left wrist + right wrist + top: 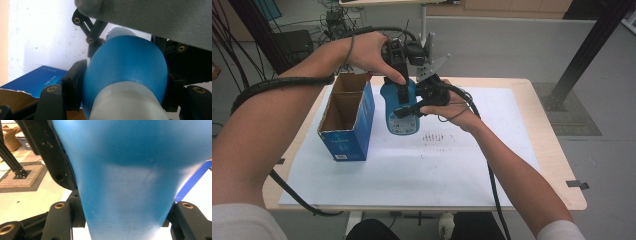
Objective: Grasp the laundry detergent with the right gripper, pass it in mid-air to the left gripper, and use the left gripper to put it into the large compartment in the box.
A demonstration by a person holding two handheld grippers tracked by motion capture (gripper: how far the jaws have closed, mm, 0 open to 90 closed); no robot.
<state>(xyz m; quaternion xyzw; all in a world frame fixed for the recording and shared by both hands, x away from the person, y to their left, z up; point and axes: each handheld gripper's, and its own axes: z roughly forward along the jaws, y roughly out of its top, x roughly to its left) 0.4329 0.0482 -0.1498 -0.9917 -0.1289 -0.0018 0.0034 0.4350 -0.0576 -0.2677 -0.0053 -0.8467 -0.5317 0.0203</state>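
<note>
You had the blue bottle (401,112) lifted just right of the open blue box (348,117), your left gripper (404,95) clamped at its top and your right gripper (412,107) clamped on its body. That looked like mid-transfer; next, you would probably have needed one grip released before lowering it into the box.

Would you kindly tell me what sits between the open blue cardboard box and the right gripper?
The blue plastic bottle, held upright above the table between them, seen in the high view; both grippers clamp it.

The left gripper (403,95) points down, its jaws squeezed shut. The right gripper (409,109) comes in from the side just below it, jaws squeezed shut too.
</note>
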